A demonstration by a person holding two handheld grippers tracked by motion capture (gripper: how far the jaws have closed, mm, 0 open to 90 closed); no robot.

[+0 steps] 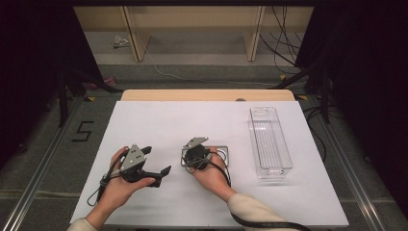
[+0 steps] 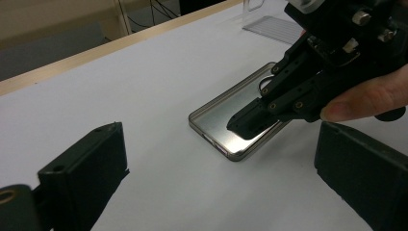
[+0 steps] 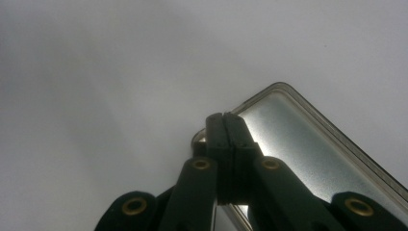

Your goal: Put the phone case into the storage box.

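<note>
Two tongs, one shallow metal tray, one clear plastic bin, listed left to right across a white counter [image 1: 159, 120].

Left tongs [image 1: 161, 175]: jaws spread wide, nothing between them, held low above the counter and aimed toward the tray; likely waiting in reserve, perhaps to steady it.

Metal tray [image 2: 226, 120]: flat on the counter near its middle, rim up, brushed floor reflective.

Right tongs [image 2: 239, 126]: jaws pressed together, tips down inside the tray at one corner; whether clamped on the rim or merely resting on the floor, cannot tell. Probably placed so to pin or drag the tray.

Clear plastic bin [image 1: 269, 142]: long, upright, well apart to the right; a plausible destination.
</note>
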